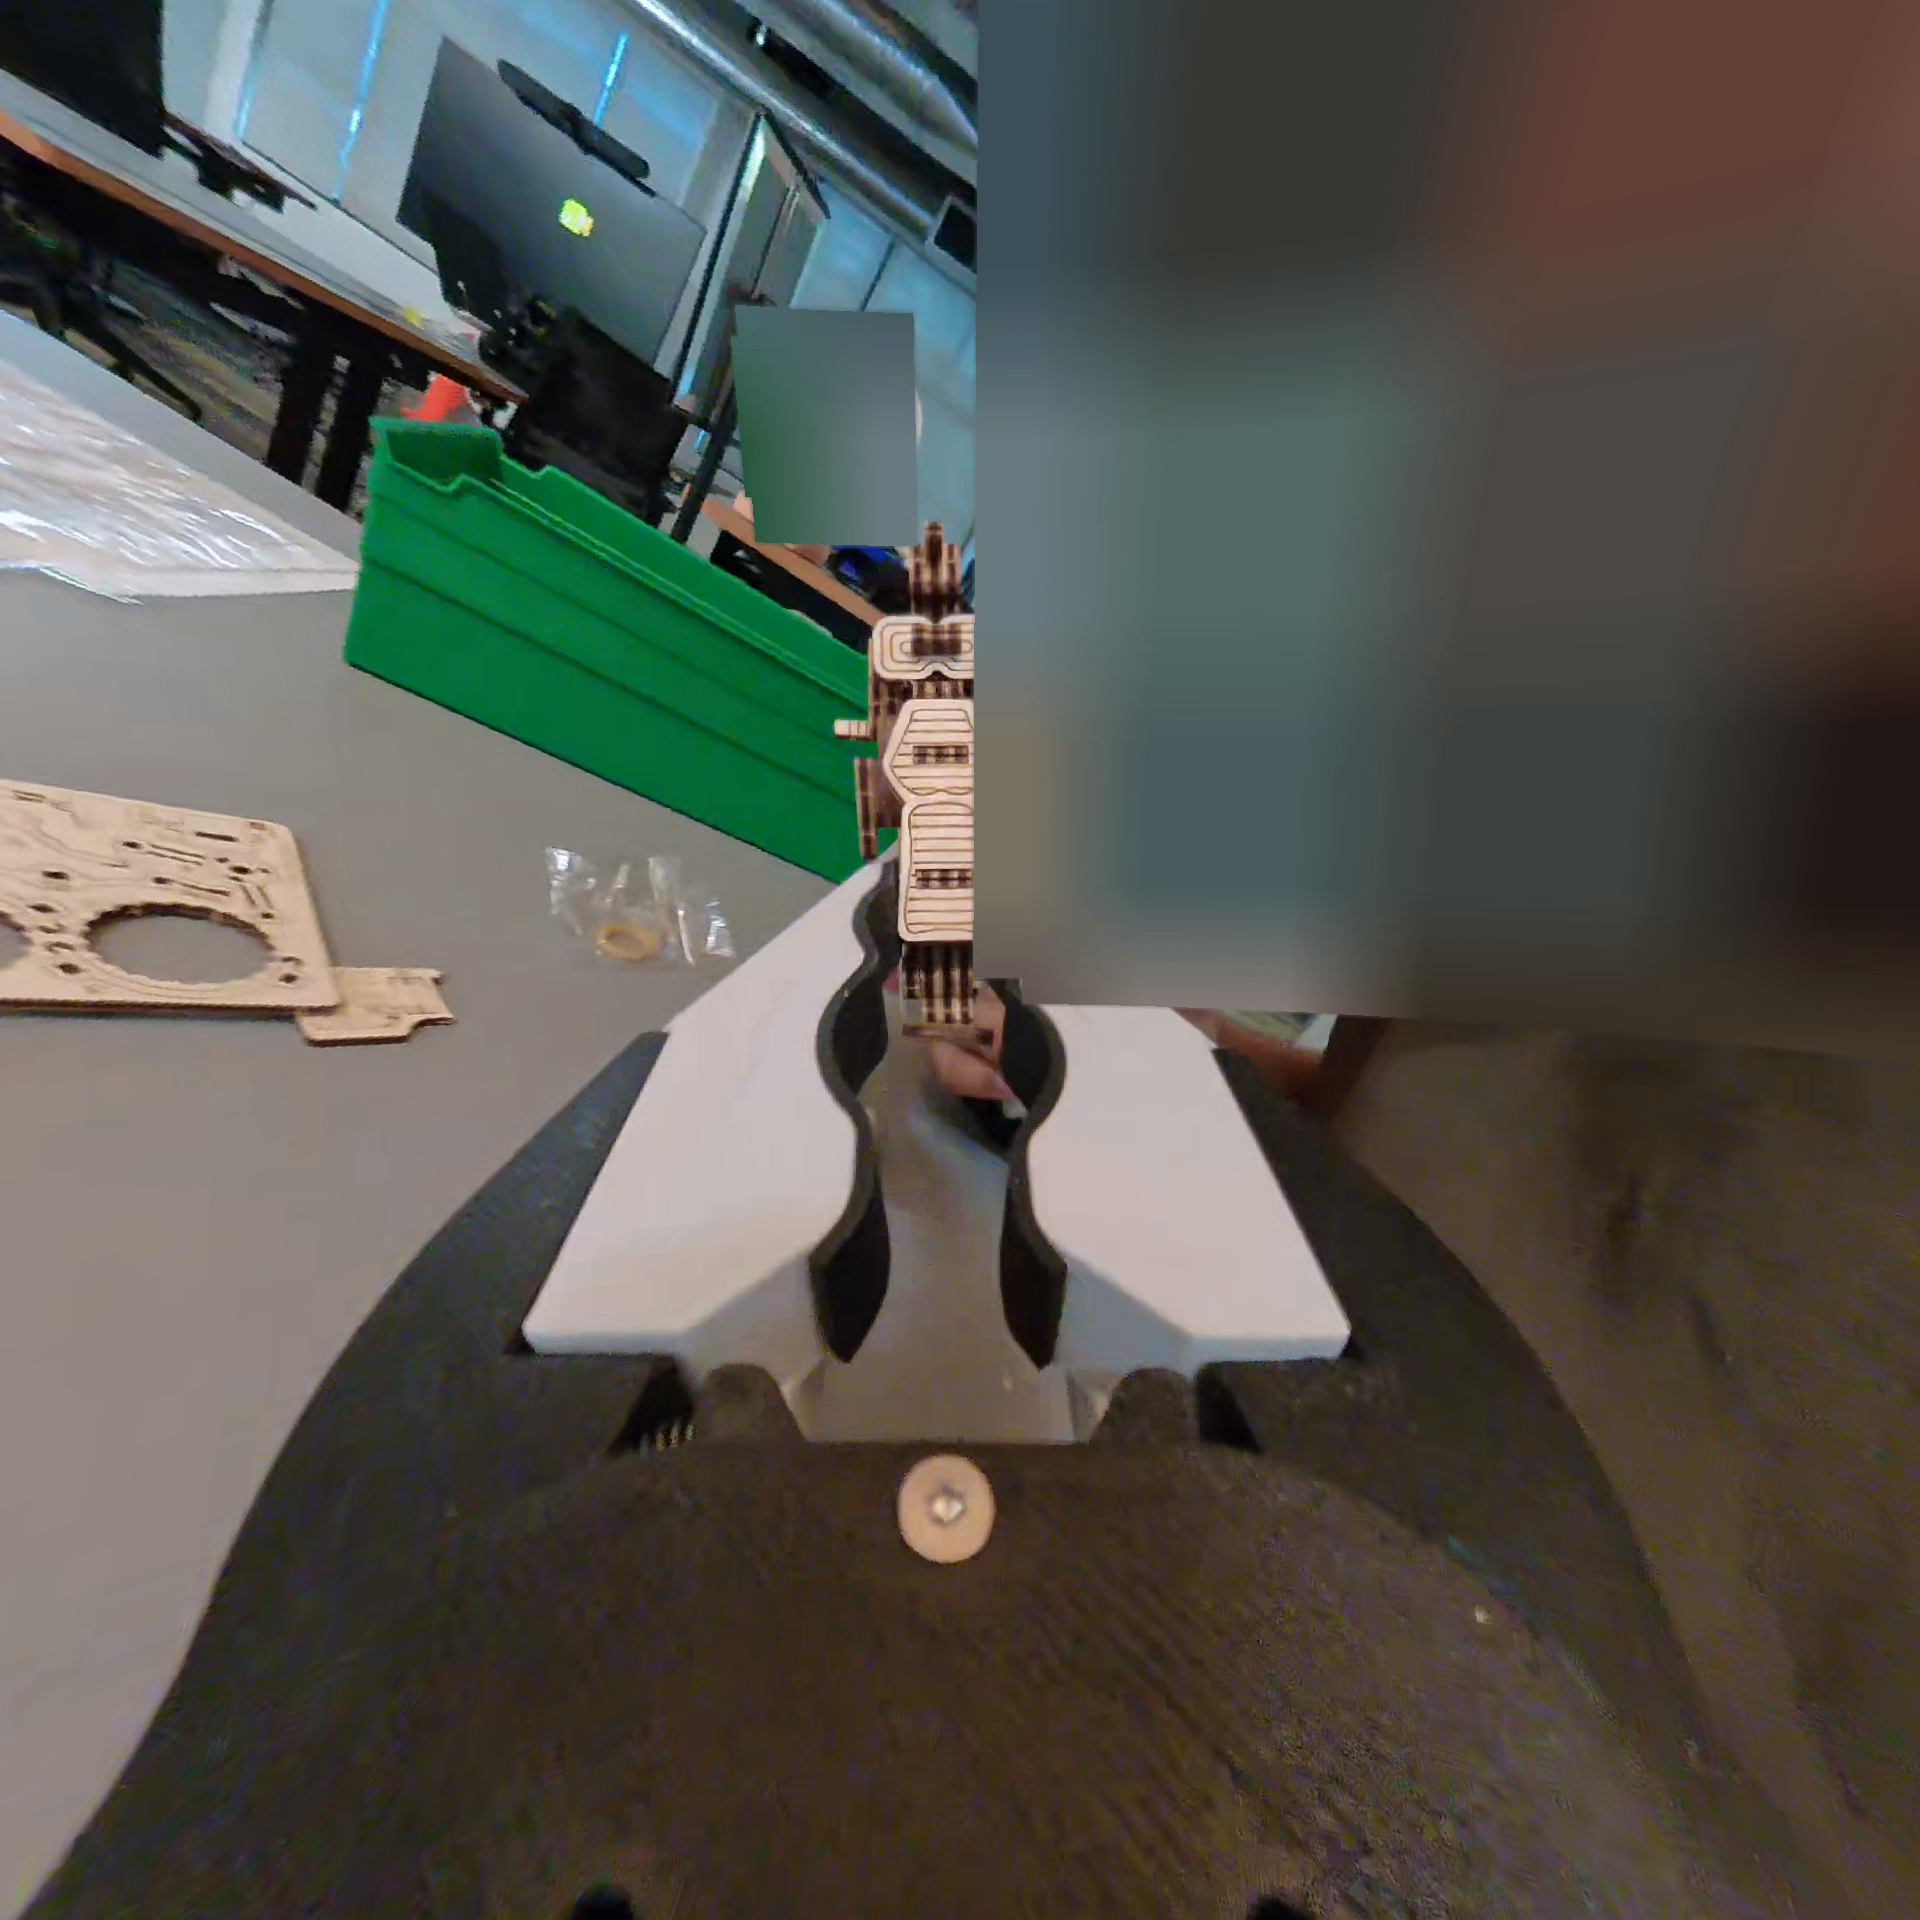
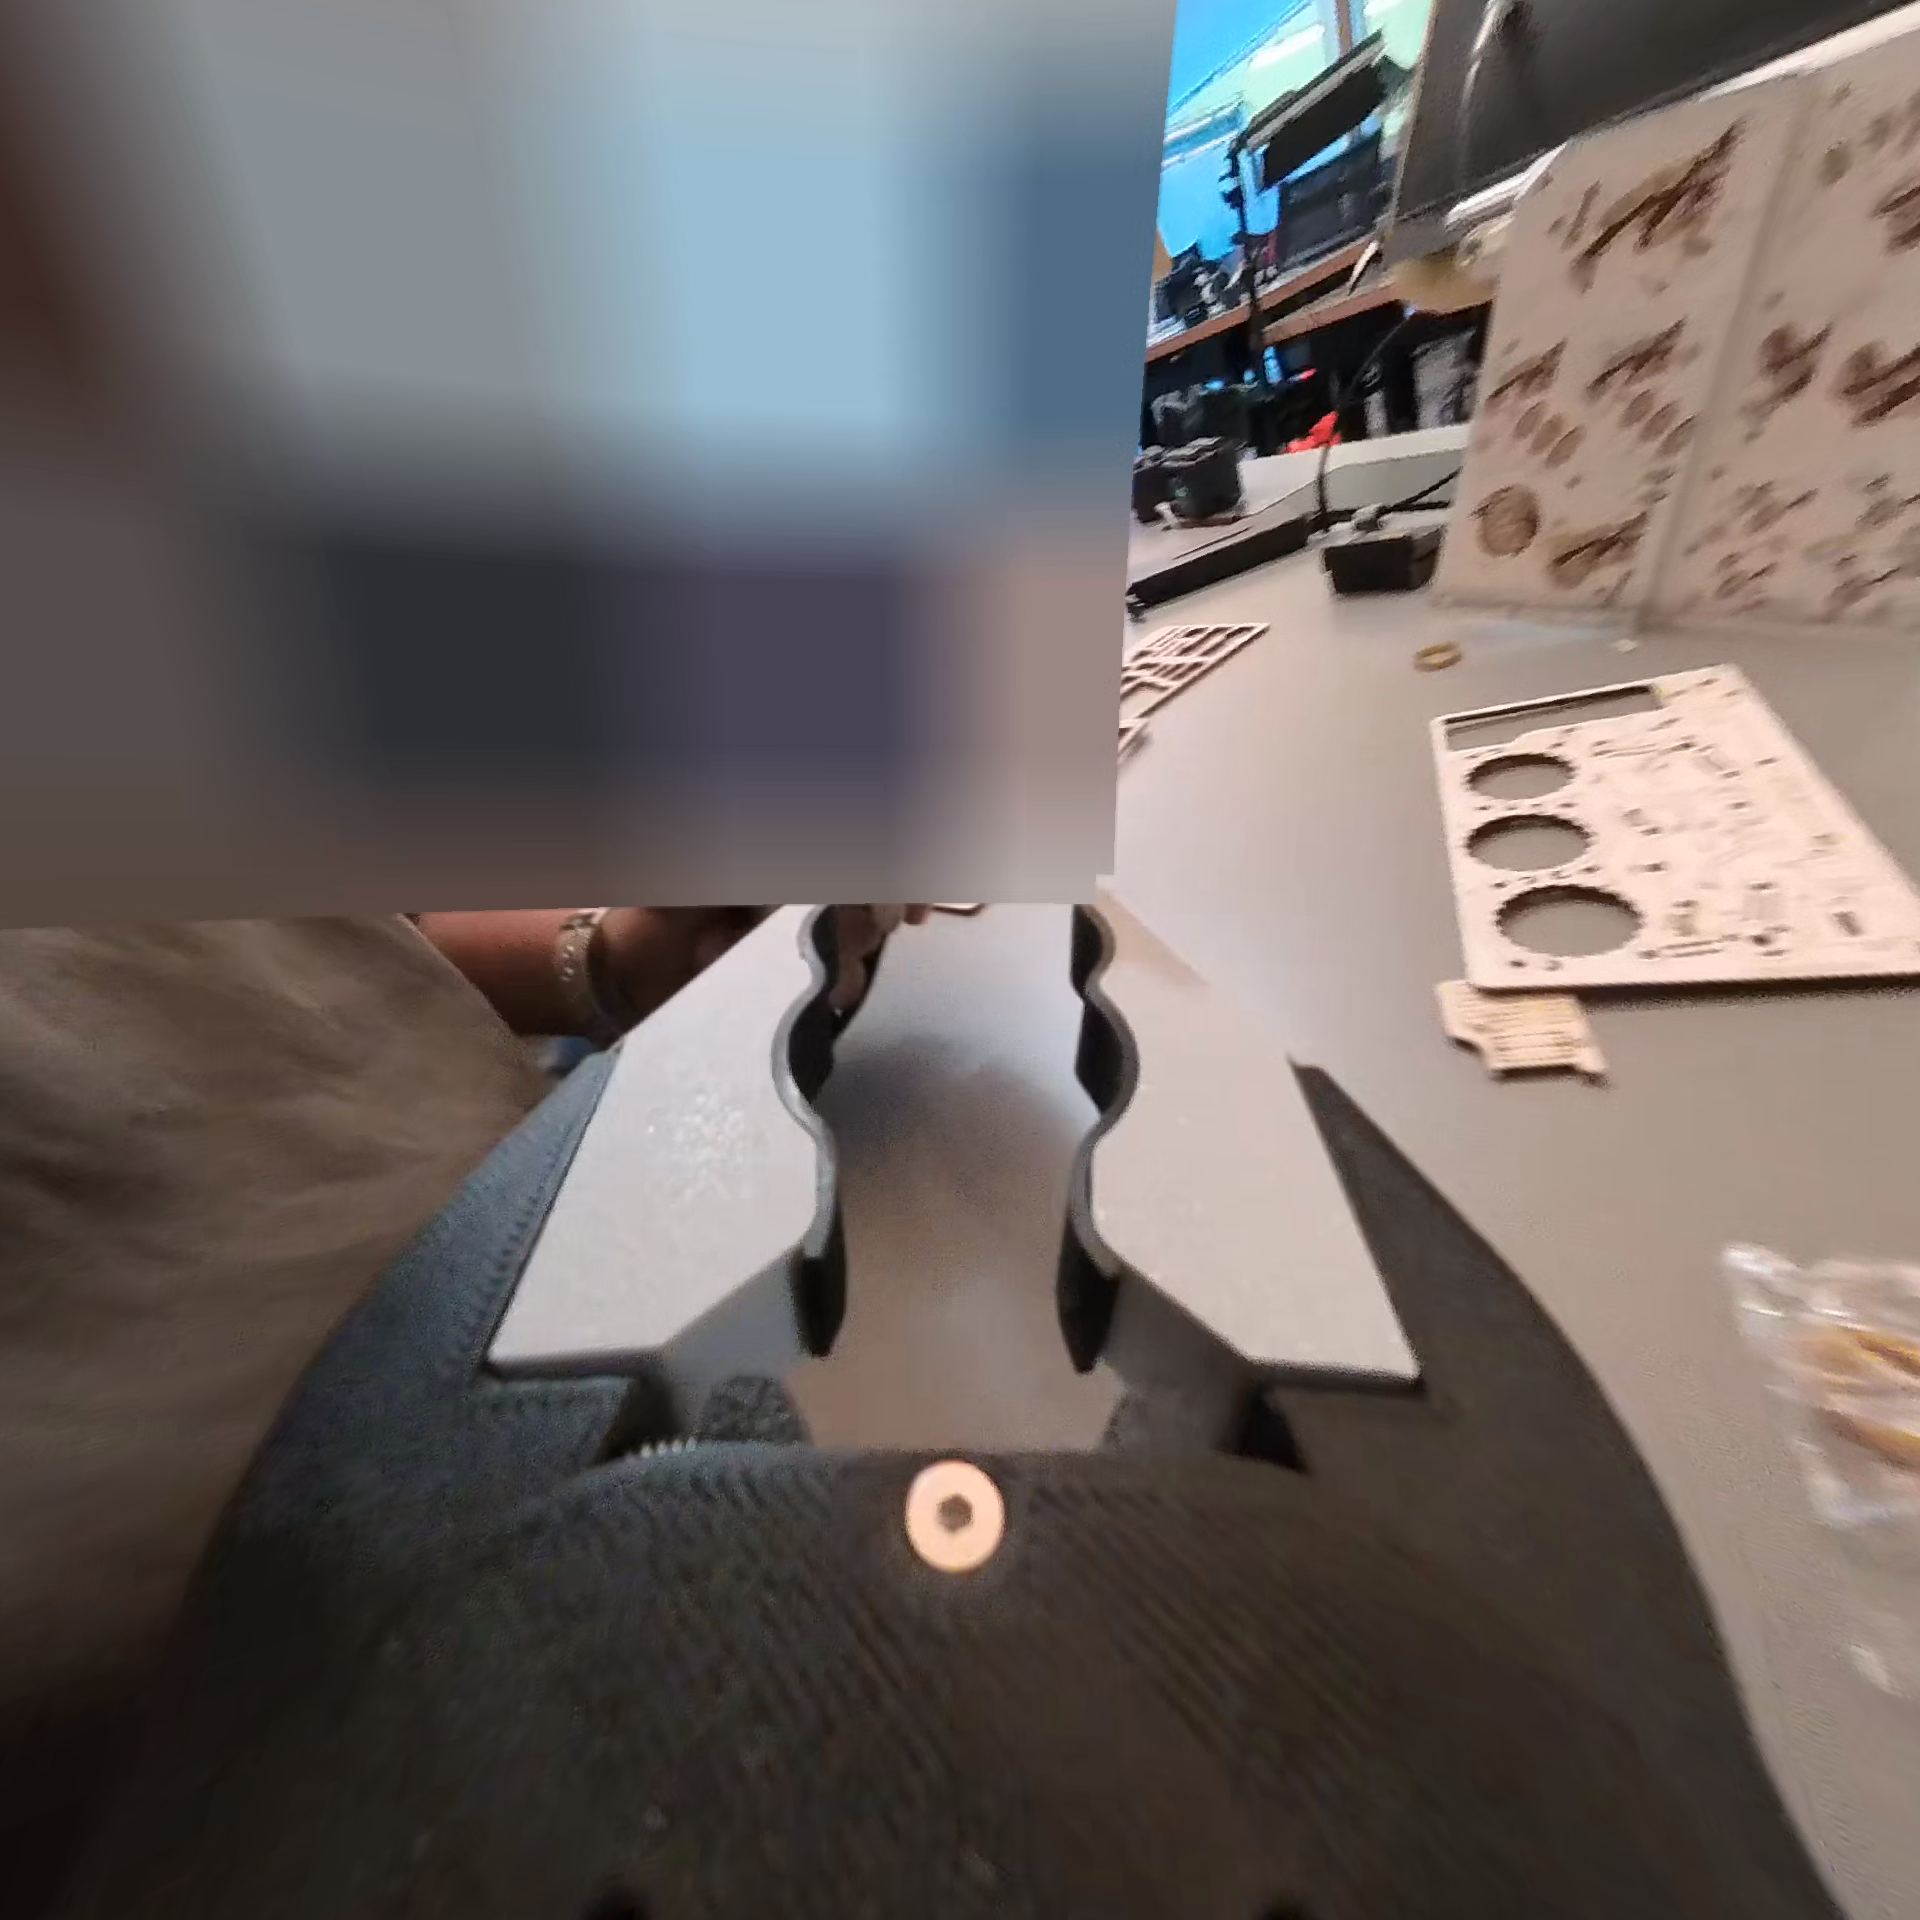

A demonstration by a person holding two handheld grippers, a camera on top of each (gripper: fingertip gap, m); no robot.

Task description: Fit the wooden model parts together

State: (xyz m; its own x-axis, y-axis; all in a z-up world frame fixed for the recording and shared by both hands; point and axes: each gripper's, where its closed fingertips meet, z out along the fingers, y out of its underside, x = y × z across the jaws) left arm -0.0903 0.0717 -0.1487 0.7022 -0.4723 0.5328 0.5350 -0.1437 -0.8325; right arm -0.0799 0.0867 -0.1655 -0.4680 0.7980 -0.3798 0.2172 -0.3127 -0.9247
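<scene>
Left gripper [image 1: 940,1023], centre of the frame, has its fingers drawn close on the lower end of an upright wooden model assembly [image 1: 933,821]; a person's fingertips [image 1: 971,1070] show just behind it, so who carries the load cannot be told. Right gripper [image 2: 951,961] stands well apart at the tips and holds nothing visible — a privacy patch hides what lies beyond. Spent part sheets [image 2: 1662,831] lie on the grey worktop [image 2: 1299,935] at right. Judged step: assembly steadied, mating part not yet presented. Next move calls for fetching a part and aligning tab to slot.
</scene>
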